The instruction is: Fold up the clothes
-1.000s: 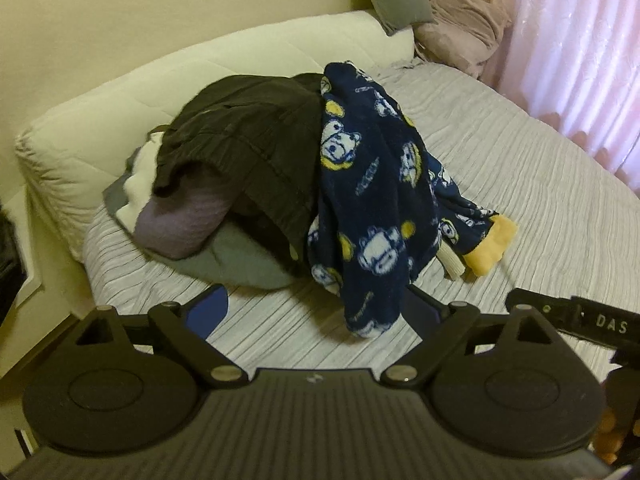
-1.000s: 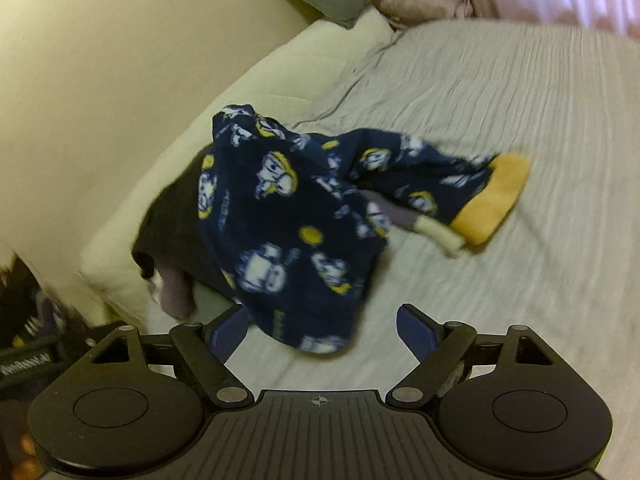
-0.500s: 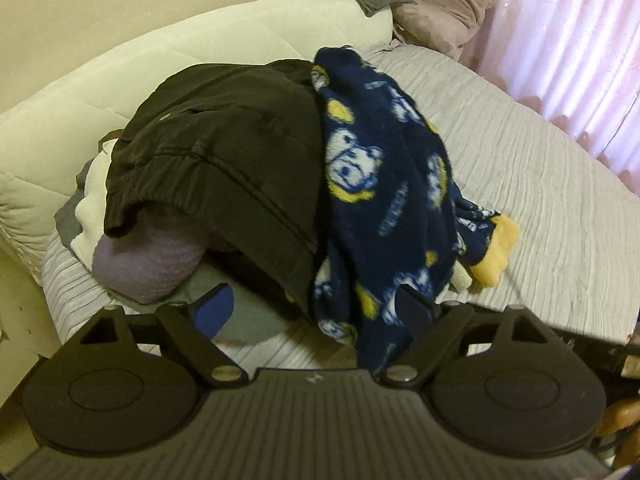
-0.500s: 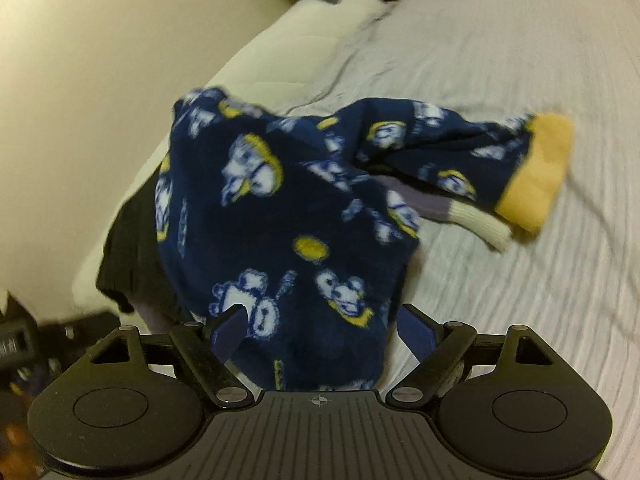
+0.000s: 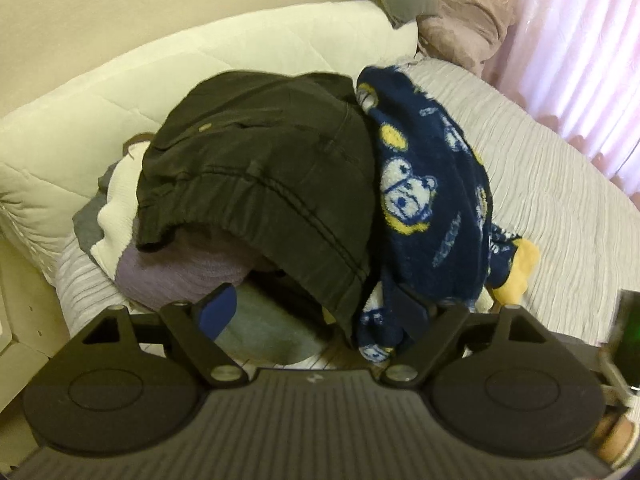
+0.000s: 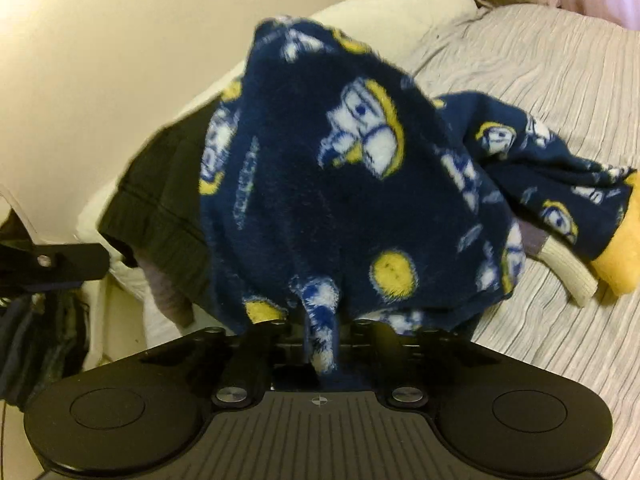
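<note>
A heap of clothes lies on the bed. On top are a black garment (image 5: 260, 176) and a navy fleece garment (image 5: 432, 200) with a monkey print and a yellow cuff (image 5: 516, 268). In the right wrist view my right gripper (image 6: 320, 340) is shut on the lower hem of the navy fleece (image 6: 328, 184). My left gripper (image 5: 316, 312) is open, its fingers at the foot of the heap around the black hem and the fleece edge. The left gripper's side shows in the right wrist view (image 6: 52, 264).
Under the heap lie a lilac garment (image 5: 180, 272), a white one (image 5: 116, 208) and a grey one (image 5: 272, 332). A cream duvet (image 5: 120, 92) runs along the wall. Grey striped bedspread (image 5: 560, 208) stretches right. Pillows (image 5: 460, 20) and a pink curtain (image 5: 580, 48) stand behind.
Both grippers moved in toward the heap. My right gripper was open and has shut on the navy fleece hem. My left gripper stays open, now closer to the heap.
</note>
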The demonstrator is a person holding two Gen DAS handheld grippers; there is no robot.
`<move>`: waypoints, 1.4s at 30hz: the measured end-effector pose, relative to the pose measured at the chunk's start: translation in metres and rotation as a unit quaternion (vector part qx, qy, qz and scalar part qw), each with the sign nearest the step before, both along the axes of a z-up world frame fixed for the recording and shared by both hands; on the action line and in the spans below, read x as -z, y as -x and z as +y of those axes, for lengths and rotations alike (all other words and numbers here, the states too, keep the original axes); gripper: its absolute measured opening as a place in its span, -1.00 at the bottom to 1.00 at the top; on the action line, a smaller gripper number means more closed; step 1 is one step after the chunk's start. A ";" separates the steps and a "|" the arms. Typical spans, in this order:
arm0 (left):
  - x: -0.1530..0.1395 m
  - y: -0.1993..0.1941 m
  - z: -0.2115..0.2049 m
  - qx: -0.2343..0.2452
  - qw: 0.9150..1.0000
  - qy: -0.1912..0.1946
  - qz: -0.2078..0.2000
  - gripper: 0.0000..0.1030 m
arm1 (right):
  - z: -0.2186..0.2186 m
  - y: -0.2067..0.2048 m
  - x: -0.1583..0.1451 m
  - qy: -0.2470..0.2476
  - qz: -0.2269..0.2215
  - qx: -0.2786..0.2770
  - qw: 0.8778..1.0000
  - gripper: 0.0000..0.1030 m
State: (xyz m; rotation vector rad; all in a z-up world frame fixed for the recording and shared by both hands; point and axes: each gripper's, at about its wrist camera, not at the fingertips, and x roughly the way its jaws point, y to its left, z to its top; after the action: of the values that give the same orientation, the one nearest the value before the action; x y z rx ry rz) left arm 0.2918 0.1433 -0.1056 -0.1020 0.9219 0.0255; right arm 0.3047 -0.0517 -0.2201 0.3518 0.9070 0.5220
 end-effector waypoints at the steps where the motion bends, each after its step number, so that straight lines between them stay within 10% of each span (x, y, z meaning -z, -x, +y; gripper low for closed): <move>1: -0.004 0.002 -0.001 0.002 1.000 0.002 -0.006 0.60 | -0.007 0.007 -0.009 -0.010 -0.011 0.008 1.000 -0.88; 13: -0.047 0.043 -0.079 0.093 0.993 0.048 -0.053 0.60 | -0.158 0.112 -0.152 -0.153 -0.154 0.202 0.955 -0.90; 36: -0.073 0.244 -0.324 0.347 0.927 0.118 -0.078 0.60 | -0.330 0.448 -0.351 0.004 -0.372 0.411 0.832 -0.90; 40: -0.057 0.282 -0.347 0.359 0.925 0.107 -0.056 0.60 | -0.358 0.458 -0.339 0.096 -0.270 0.463 0.839 -0.85; 42: -0.047 0.295 -0.354 0.362 0.926 0.098 -0.041 0.60 | -0.383 0.459 -0.308 0.129 -0.161 0.491 0.846 0.02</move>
State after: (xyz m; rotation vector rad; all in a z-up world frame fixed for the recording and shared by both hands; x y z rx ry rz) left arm -0.0033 -0.2106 -0.0588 0.0576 0.8307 -0.7550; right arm -0.1544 -0.4345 0.0882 0.4166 0.3630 -0.4846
